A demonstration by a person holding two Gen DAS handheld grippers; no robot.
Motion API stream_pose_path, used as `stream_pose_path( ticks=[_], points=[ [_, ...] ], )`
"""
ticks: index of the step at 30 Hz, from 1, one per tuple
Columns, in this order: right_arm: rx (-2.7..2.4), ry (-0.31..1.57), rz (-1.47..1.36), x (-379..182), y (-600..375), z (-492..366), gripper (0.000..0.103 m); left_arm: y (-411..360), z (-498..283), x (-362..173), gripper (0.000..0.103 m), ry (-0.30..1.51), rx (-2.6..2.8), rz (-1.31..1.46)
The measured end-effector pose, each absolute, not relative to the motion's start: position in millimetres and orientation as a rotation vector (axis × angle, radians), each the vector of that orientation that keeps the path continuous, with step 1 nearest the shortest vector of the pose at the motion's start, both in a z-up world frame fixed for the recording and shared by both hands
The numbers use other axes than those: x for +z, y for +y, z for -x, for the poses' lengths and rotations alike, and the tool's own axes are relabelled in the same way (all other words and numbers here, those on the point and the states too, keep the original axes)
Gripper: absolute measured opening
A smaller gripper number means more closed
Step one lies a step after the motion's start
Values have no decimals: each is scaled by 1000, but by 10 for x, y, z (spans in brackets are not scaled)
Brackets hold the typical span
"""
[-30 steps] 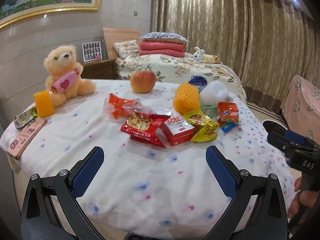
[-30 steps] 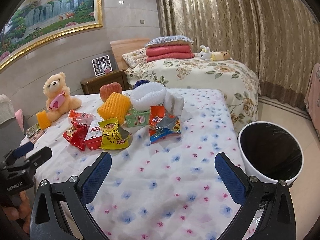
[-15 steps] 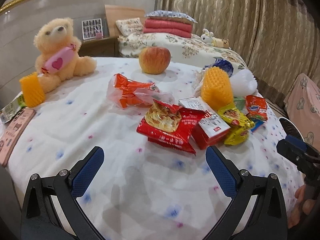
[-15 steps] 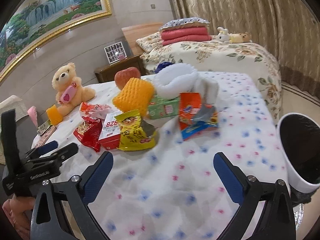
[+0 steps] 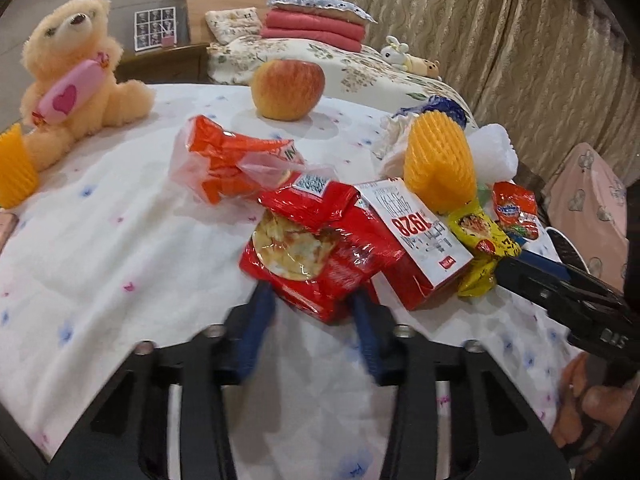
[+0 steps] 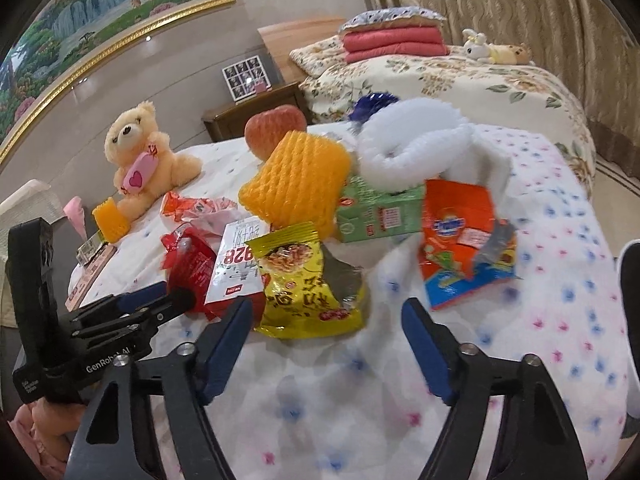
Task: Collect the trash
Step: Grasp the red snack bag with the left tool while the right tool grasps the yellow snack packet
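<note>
Left gripper [image 5: 314, 308]: jaws closing, near end of red snack packet [image 5: 320, 256] between the blue pads [image 5: 256, 320]; pad contact with the packet blurred, firm grip not confirmed. Packet lying on white flower-print tablecloth [image 5: 120, 248], partly overlapping red-and-white box [image 5: 416, 236] on its right side.

Right gripper [image 6: 328, 320]: jaws closing, not yet clamped. Lower edge of yellow snack packet [image 6: 304, 280] just ahead of the left pad [image 6: 228, 340], between the fingers but not pressed by either pad.

Trash grouped at table centre: orange wrapper in clear film [image 5: 228, 164] behind the red packet; yellow foam fruit net [image 6: 296, 176] resting on the box and on green carton [image 6: 376, 212]; orange-and-blue packet [image 6: 464, 240] to the right of the yellow packet; white foam net [image 6: 416, 148] on top of the carton.

Non-trash items further back on the table: apple [image 5: 288, 88], teddy bear [image 5: 76, 76] holding a pink heart cushion, second yellow foam net [image 5: 14, 168] beside it.

Beyond the table: bed [image 6: 460, 76] with folded red blankets [image 6: 394, 42], beige curtains [image 5: 520, 40]. Framed landscape painting [image 6: 100, 4] on the wall.
</note>
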State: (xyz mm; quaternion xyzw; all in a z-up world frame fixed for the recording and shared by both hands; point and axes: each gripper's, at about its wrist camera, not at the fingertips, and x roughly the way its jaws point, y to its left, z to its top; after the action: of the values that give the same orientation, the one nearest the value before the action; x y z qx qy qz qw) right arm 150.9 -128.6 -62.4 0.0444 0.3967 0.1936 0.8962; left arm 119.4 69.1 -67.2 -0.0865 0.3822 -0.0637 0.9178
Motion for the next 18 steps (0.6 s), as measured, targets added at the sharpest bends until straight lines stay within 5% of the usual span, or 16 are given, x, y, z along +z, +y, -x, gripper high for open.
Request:
stream_pose_path(
  ticks=[2, 6, 10, 18],
  points=[
    [410, 836, -85, -650, -1254, -1547, 52, 692, -1174, -667, 24, 782, -137, 172],
    [430, 837, -97, -667, -1266, -1537, 45, 669, -1116, -655, 17, 776, -134, 156],
    [443, 817, -104, -626, -1312, -1473, 42, 647, -1060, -644, 6, 778, -126, 141],
    [438, 794, -148, -549, -1520, -1306, 42, 542, -811, -491, 6, 738, -145, 139]
  ],
)
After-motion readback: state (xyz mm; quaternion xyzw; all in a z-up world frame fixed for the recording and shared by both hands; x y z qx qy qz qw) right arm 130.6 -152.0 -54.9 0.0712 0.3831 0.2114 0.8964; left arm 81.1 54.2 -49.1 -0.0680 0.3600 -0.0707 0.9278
